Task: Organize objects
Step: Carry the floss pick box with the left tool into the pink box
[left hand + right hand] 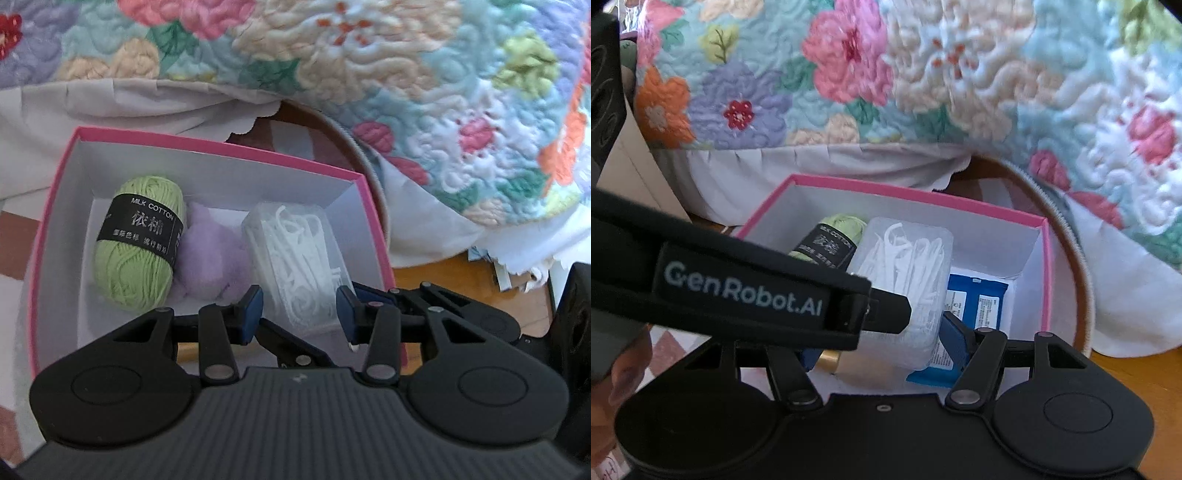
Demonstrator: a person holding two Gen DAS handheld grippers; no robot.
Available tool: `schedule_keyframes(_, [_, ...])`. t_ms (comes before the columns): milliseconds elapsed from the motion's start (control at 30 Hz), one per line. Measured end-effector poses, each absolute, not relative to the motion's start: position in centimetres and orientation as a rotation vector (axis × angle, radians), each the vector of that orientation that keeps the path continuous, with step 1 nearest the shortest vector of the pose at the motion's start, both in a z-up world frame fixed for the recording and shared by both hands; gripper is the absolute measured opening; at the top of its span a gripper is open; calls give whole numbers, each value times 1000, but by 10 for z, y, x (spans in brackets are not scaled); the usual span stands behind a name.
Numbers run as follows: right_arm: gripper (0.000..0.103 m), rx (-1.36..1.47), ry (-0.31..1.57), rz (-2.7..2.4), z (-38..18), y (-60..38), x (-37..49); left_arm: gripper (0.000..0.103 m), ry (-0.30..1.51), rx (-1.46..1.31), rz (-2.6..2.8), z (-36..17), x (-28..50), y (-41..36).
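Both grippers were over the pink box (207, 147), mid-frame. Left gripper (300, 310) sat narrow and empty at the near end of the floss-pick case (295, 254), which lay beside the purple fluff (214, 254) and green yarn (138, 240), likely packed side by side for room. Right gripper (882, 350): strap hid it, can't tell.

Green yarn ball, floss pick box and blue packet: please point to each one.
green yarn ball (136, 251), left wrist view, on its black label.
floss pick box (299, 251), left wrist view, on its clear lid.
blue packet (979, 301), right wrist view, on its printed face.
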State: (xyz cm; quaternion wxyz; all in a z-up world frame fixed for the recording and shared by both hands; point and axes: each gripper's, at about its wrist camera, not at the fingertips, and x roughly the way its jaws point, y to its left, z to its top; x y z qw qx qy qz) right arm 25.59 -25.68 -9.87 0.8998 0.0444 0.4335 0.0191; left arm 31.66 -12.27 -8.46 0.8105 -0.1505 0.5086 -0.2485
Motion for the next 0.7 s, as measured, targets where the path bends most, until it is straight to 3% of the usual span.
schedule_keyframes(233, [69, 21, 934, -30, -122, -262, 271, 40, 1126, -434, -550, -121, 335, -126])
schedule_keyframes(467, [68, -66, 1052, -71, -148, -259, 280, 30, 1181, -442, -541, -145, 336, -135])
schedule_keyframes(700, [68, -144, 1019, -118, -153, -262, 272, 23, 1197, -462, -508, -148, 343, -152])
